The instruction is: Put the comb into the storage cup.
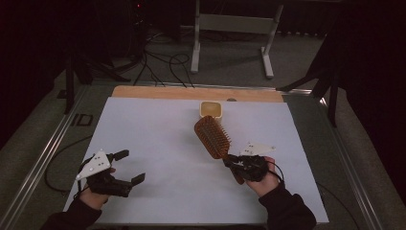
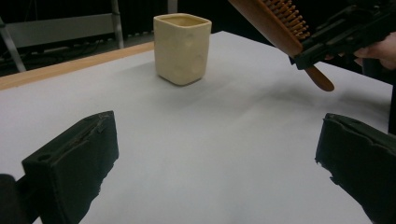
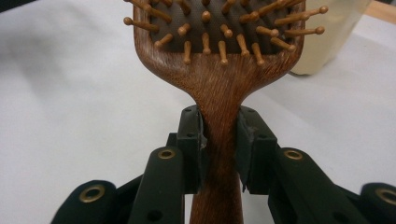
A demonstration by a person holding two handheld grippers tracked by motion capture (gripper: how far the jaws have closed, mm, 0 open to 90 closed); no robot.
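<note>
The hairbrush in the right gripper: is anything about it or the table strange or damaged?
Nothing stands out. The right gripper clamps the wooden hairbrush squarely at its neck, bristles intact. The cream cup stands upright, with nothing spilled on the white table cover.

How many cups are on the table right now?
1. A cream square cup stands upright near the far edge of the white sheet, just beyond the head of the hairbrush that the right gripper holds by the handle.

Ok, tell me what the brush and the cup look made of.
Brush: wood, going by the brown grain on its handle, smooth with a slight sheen; its pins look wooden too. Cup: probably ceramic or plastic, cream, matte, slightly uneven walls; the pictures leave it open.
</note>
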